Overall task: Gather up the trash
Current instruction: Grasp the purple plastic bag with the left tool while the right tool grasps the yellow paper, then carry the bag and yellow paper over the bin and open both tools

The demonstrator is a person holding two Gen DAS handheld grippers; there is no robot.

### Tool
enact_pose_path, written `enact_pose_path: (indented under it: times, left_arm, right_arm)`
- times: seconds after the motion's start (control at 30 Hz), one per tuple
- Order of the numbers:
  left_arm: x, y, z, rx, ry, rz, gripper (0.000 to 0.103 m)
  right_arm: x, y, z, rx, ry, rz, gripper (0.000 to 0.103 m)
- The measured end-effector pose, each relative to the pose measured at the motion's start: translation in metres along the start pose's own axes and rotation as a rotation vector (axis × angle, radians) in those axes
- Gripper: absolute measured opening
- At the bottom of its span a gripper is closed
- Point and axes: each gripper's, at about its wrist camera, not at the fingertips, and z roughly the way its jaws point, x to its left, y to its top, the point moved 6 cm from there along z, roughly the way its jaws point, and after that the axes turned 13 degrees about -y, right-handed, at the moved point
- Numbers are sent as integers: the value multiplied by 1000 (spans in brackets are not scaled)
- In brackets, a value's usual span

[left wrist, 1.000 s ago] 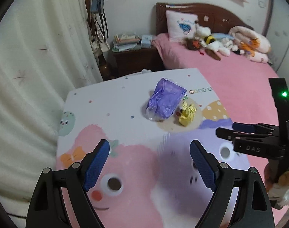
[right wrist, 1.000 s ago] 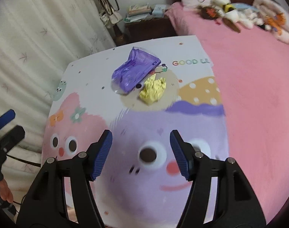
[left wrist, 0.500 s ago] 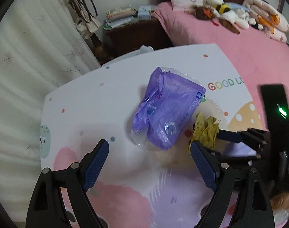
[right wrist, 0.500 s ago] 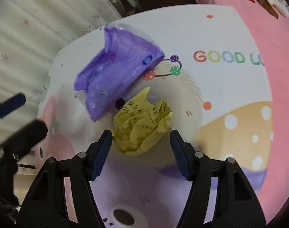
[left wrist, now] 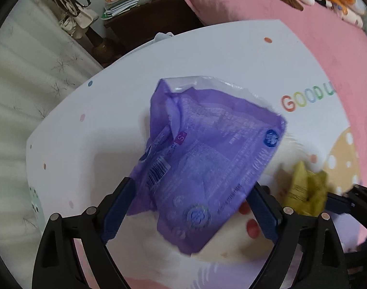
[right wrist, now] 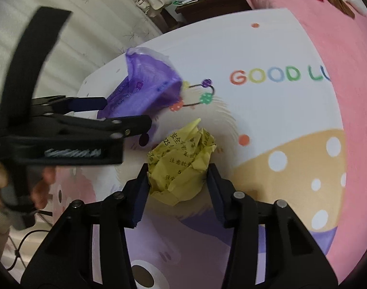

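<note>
Your right tongs (right wrist: pixel 177 185) are closing onto yellow paper wad (right wrist: pixel 181 166), newly bracketed; left tongs (left wrist: pixel 194 207), wide, now straddling purple bag (left wrist: pixel 207 163) at ten o'clock.

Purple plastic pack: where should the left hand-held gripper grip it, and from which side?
From above, at the near crumpled end of the purple plastic pack, where it narrows. It lies flat on the mat, limp and wide; the left hand-held gripper already straddles that end, with its fingers on either side.
</note>
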Motion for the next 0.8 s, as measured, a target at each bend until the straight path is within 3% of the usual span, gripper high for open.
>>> enact_pose_path:
  times: [0.1,0.17,0.2,0.23,0.27,0.33,0.47,0.57,0.8]
  left_arm:
    - [4,7,9,-2,11,-19,92]
    - [7,10,13,-6,12,-25,86]
    - [9,12,14,-15,18,-27,65]
    - [14,10,12,-15,12,-32,31]
    - [16,9,14,-3,-16,-49,24]
    - [21,7,11,-21,-46,-82,23]
    - [17,-2,1,-75,-33,-54,17]
    - [15,-23,-19,-119,-60,-58,17]
    - [3,-121,-81,-185,-120,-8,17]
  right_arm:
    - [-6,-1,2,-6,6,1,42]
    - [-8,-2,4,-8,5,-3,42]
    - [-9,-2,5,-8,6,-2,42]
    - [-10,-2,6,-9,7,3,42]
    - [-12,-2,8,-13,7,9,42]
    - [-11,-4,5,-18,5,16,41]
    - [-13,-16,0,-41,-11,29,40]
    - [-3,-31,-11,-57,-25,39,39]
    - [30,-91,-58,-115,-51,77,39]
